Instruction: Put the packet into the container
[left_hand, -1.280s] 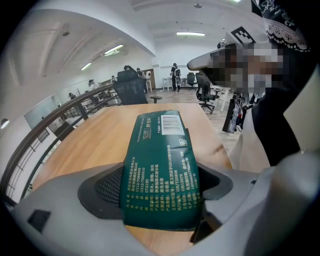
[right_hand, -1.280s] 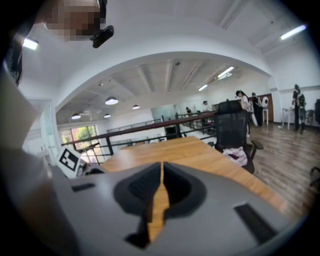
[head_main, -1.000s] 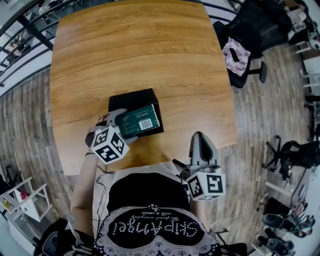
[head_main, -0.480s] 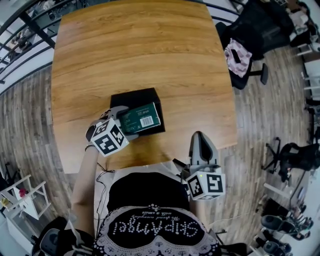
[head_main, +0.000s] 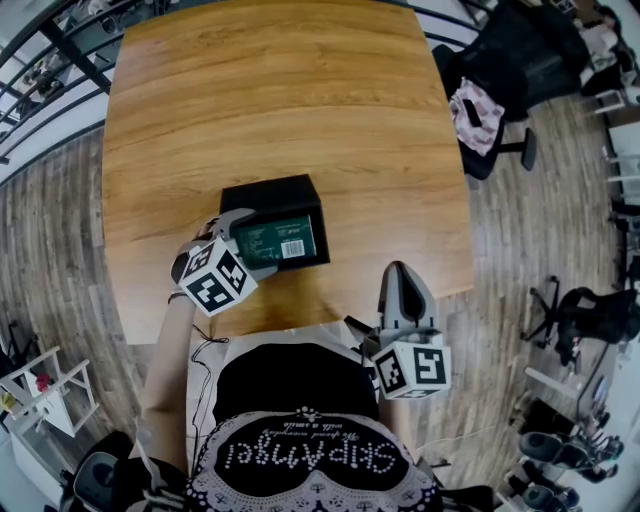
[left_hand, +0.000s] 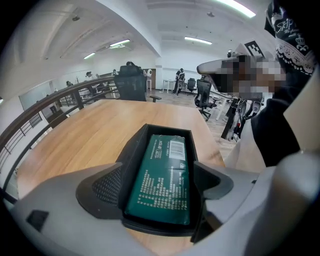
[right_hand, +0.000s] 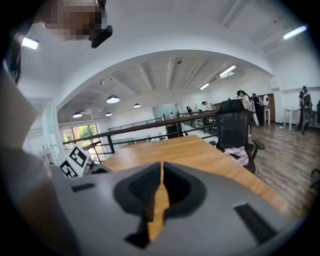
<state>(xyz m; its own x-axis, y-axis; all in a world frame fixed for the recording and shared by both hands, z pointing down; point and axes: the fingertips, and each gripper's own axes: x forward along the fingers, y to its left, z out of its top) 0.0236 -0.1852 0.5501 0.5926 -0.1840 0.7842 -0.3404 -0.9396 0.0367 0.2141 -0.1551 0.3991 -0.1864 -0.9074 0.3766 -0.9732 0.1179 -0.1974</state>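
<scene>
At the left tongs (left_hand: 162, 172): the jaws stand wide apart, one on each side of the near end of the container (left_hand: 131, 150). They grip nothing. The packet (left_hand: 161, 200) lies between them, but neither pad appears to press on it.
At the right tongs (right_hand: 161, 185): the jaws are together except for a thin slit, and nothing is in them. In the head view these tongs hang low in front of the person's body, beyond the near edge of the surface (head_main: 280, 100) and well apart from the container.
Packet: dark green, printed side and barcode facing up. It lies flat inside the container and fills most of the floor, with its long side along the container's length.
Container: a black, open-topped box sitting upright on the wooden surface, close to the near edge.
Done so far: the packet is in the container and the left tongs have no hold on it, so the main step looks complete.
Uncertain: whether the packet's near end is fully down behind the near wall or resting on the rim.
Left to do: apparently only drawing the left tongs back clear of the container.
Care needed: the open jaws flank the container's walls closely, so a skewed pull could drag the box.
</scene>
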